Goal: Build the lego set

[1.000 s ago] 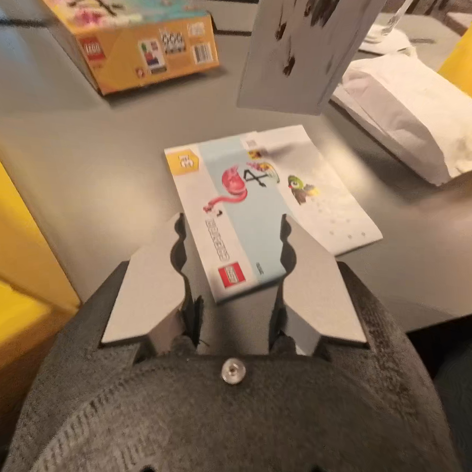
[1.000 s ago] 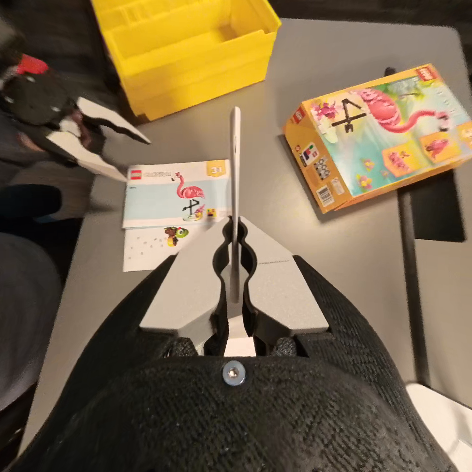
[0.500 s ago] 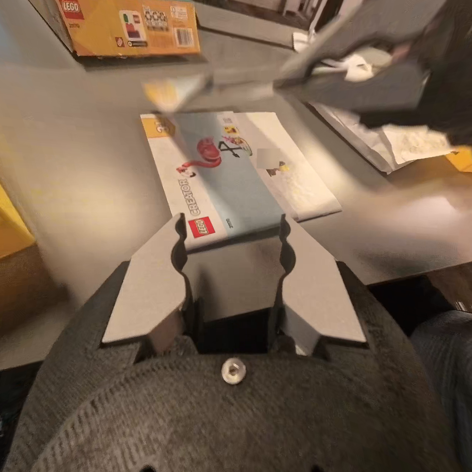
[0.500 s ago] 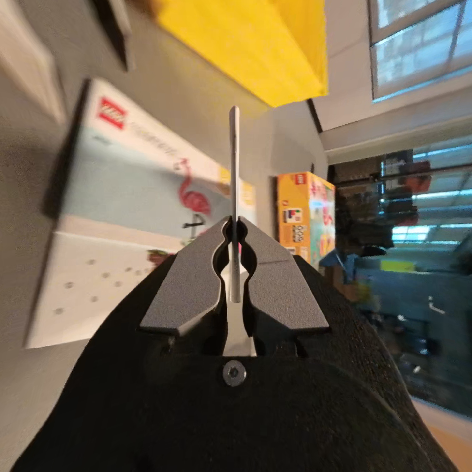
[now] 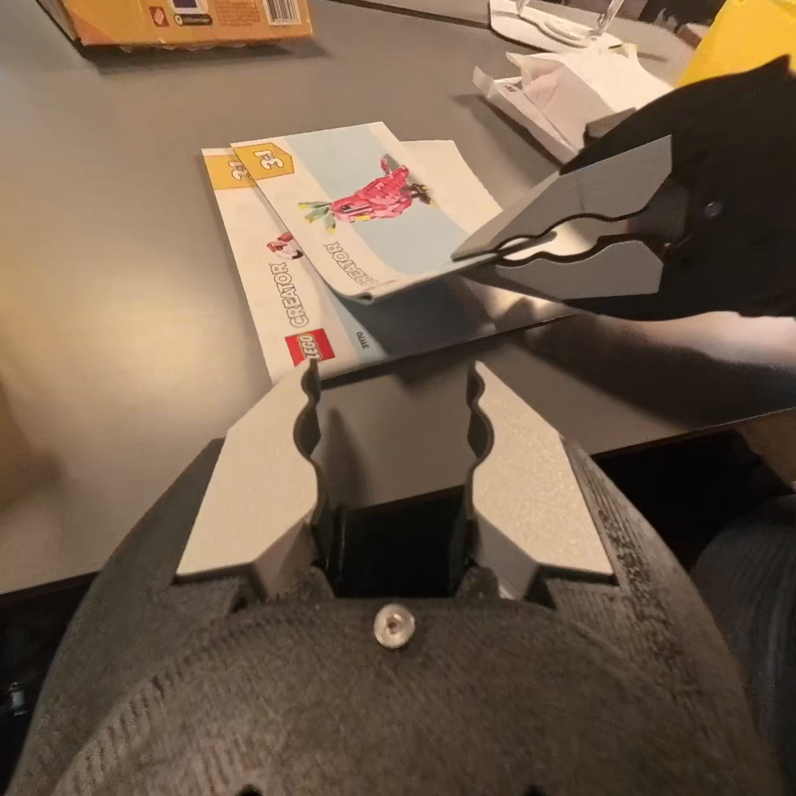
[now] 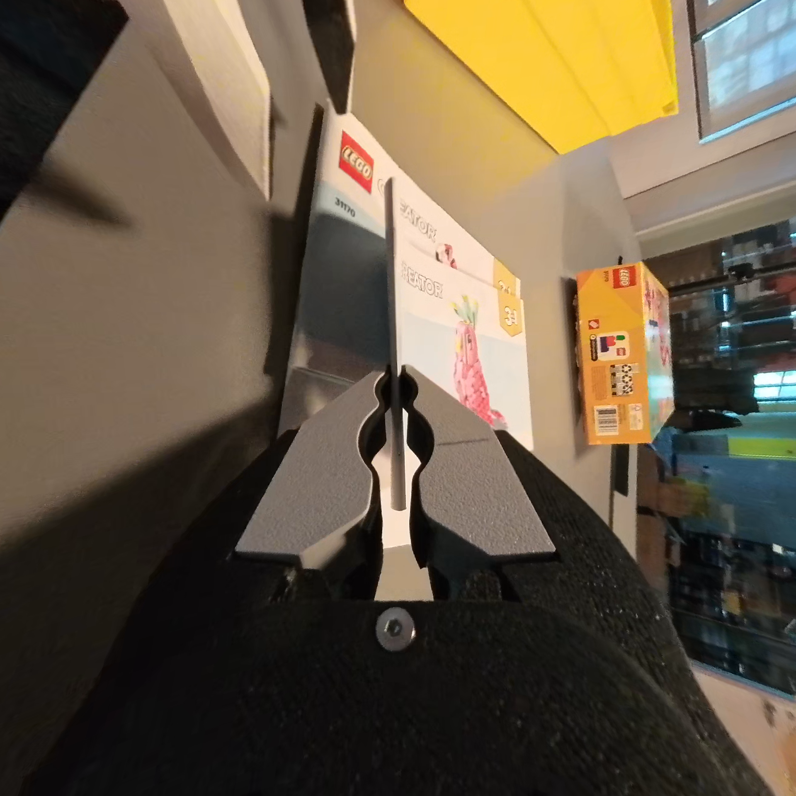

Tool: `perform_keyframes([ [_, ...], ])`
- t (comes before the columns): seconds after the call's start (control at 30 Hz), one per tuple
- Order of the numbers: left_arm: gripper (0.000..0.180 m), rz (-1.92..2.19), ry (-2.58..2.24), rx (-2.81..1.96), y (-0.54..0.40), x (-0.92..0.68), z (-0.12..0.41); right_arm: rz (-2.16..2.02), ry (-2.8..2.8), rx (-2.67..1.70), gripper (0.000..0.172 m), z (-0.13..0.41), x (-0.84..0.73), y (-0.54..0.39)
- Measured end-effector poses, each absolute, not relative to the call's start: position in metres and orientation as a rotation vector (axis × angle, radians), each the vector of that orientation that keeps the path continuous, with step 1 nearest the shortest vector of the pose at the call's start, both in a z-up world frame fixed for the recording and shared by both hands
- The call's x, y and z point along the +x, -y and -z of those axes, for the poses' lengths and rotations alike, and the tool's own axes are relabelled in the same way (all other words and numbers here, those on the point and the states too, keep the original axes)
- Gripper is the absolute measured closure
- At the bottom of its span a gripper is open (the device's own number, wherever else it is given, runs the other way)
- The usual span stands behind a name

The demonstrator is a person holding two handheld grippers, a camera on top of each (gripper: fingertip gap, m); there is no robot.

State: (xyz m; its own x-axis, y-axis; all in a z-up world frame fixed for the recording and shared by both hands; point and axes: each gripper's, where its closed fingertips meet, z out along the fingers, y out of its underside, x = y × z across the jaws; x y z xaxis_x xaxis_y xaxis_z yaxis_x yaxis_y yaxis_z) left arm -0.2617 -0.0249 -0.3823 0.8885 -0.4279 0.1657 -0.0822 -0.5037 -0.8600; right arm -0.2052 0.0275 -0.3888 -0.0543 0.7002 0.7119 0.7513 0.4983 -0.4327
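Observation:
My right gripper (image 6: 394, 372) is shut on the edge of a thin booklet (image 6: 465, 344) with a pink bird on its cover. In the left wrist view the right gripper (image 5: 474, 256) comes in from the right, turned on its side. It holds that booklet (image 5: 366, 206) flat and low over another booklet (image 5: 275, 275) that lies on the grey table (image 5: 107, 172). The lying booklet also shows in the right wrist view (image 6: 357, 163). My left gripper (image 5: 392, 374) is open and empty, just short of the lying booklet's near edge.
An orange toy box (image 5: 194, 21) lies at the far left of the table and also shows in the right wrist view (image 6: 620, 353). A white paper bag (image 5: 560, 86) lies at the back right. A yellow bin (image 6: 538, 64) stands beyond the booklets. There is about 9 cm between the tips of the two grippers.
My right gripper has rolled onto its side and brought its booklet from upright down flat over the lying one. My left gripper has drawn back towards the table's near edge, still open.

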Motion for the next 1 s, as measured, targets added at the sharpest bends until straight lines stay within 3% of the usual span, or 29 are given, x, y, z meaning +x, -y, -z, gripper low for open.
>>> perform_keyframes([
  [0.1, 0.112, 0.351, -0.406, -2.073, 0.018, -0.266, 0.381, 0.042, 1.755, -1.248, 0.169, 0.39, -0.202, -0.028],
  [0.33, 0.095, 0.213, -0.567, -2.115, 0.006, -0.264, 0.389, 0.16, 1.66, -1.369, 0.172, 0.384, -0.17, -0.048],
  [0.6, 0.096, 0.135, -0.815, -2.096, 0.002, -0.251, 0.397, 0.31, 1.561, -1.709, 0.171, 0.386, -0.091, -0.044],
  [0.63, 0.096, 0.147, -0.829, -2.094, 0.001, -0.25, 0.396, 0.206, 1.575, -1.754, 0.167, 0.391, -0.09, -0.034],
  [0.77, 0.107, 0.168, -0.911, -2.021, 0.002, -0.247, 0.386, -0.377, 1.501, -1.916, 0.114, 0.371, -0.101, 0.003],
  [0.87, 0.111, 0.157, -0.985, -1.964, 0.002, -0.241, 0.378, -0.642, 1.478, -1.817, 0.11, 0.341, -0.118, 0.016],
  [1.0, 0.107, 0.097, -1.064, -2.026, -0.004, -0.25, 0.39, -0.702, 1.605, -1.828, 0.108, 0.362, -0.142, 0.026],
])
